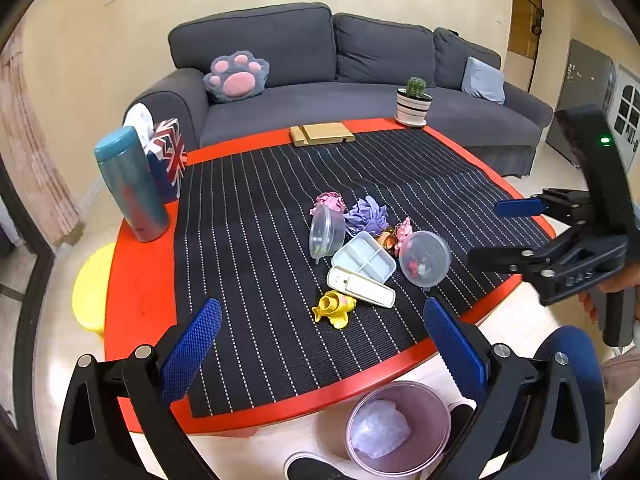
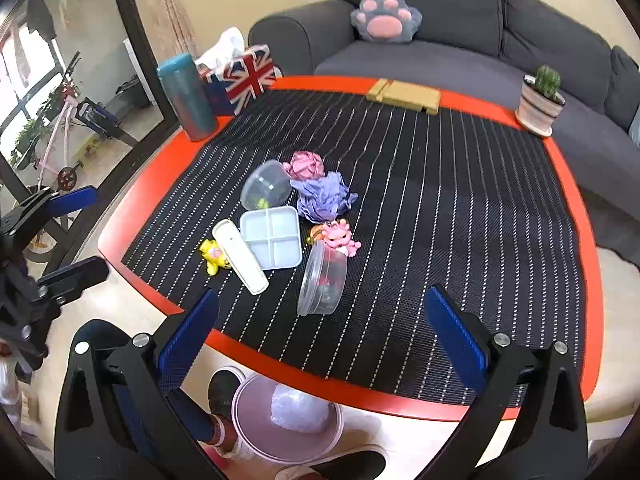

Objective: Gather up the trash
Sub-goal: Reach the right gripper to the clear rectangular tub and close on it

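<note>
A crumpled pink paper ball (image 1: 330,201) (image 2: 305,164) and a crumpled purple paper ball (image 1: 366,216) (image 2: 322,196) lie mid-mat on the red table (image 1: 136,292). A pink bin (image 1: 398,426) (image 2: 286,418) with a clear bag stands on the floor by the table's near edge. My left gripper (image 1: 320,344) is open and empty, above the near edge. My right gripper (image 2: 322,344) is open and empty above the bin; it also shows in the left wrist view (image 1: 496,236).
Two clear tubs (image 2: 266,186) (image 2: 322,282), a white divided tray (image 2: 272,236), a white case (image 2: 240,256), yellow toy (image 2: 214,256) and pink toy (image 2: 340,236) lie by the paper. A teal bottle (image 1: 132,184), flag tissue box (image 1: 168,158), wooden stand (image 1: 322,134) and cactus pot (image 1: 414,104) line the far edges.
</note>
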The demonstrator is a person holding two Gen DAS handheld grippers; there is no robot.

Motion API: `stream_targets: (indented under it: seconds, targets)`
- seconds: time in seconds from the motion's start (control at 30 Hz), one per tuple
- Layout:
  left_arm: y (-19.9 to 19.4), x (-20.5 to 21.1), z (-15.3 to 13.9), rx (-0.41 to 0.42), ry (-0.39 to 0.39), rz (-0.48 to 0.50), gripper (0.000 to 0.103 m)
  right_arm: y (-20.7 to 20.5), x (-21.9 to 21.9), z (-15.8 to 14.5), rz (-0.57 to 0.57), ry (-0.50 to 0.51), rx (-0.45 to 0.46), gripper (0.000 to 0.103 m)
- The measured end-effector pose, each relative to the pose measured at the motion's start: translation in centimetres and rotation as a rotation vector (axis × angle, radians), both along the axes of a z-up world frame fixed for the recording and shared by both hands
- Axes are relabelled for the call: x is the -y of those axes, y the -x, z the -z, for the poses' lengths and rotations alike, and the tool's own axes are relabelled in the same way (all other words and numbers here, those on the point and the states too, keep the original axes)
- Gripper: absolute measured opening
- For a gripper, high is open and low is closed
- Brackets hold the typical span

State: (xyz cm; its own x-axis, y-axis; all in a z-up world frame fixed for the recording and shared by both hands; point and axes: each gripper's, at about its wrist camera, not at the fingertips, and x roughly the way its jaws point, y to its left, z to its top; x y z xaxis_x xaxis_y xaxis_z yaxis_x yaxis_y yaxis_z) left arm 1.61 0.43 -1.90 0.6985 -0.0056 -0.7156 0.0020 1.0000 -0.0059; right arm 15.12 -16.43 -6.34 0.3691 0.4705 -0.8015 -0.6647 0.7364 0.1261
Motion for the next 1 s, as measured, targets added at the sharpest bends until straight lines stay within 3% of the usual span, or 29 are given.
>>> stream_targets:
  seconds: [0.4, 0.43, 0.47, 0.6, 0.67, 0.73, 1.0]
  targets:
    - [-0.1, -0.1, 0.4, -0.010, -0.003, 0.001, 0.097, -2.8, -1.6, 3.8, -0.002, 0.010, -0.131, 0.099]
    - [-0.1, -0.1, 0.5, -0.010, -0.002, 0.002, 0.097, -3.0, -1.7, 4.1, -0.005, 0.005, -0.144, 0.095]
    - [-0.1, -0.1, 0.5, -0.009, -0.001, 0.002, 0.097, -3.2, -1.8, 4.4, -0.005, 0.001, -0.153, 0.083]
    - [-0.1, -0.1, 0.6, -0.011, 0.000, 0.005, 0.097, -3.8, -2.0, 5.3, -0.003, 0.006, -0.185, 0.060]
    - [-0.2, -0.1, 0.7, -0.013, 0.002, 0.006, 0.097, -3.8, -2.1, 5.5, -0.001, 0.009, -0.186, 0.034]
    - [-0.3, -0.1, 0.8, -0.015, 0.003, 0.006, 0.097, -3.8, -2.1, 5.6, -0.004, 0.011, -0.187, 0.024]
    - [-1.0, 0.1, 1.4, -0.025, 0.003, 0.017, 0.097, -3.6, -1.4, 4.7, -0.002, -0.031, -0.178, 0.023]
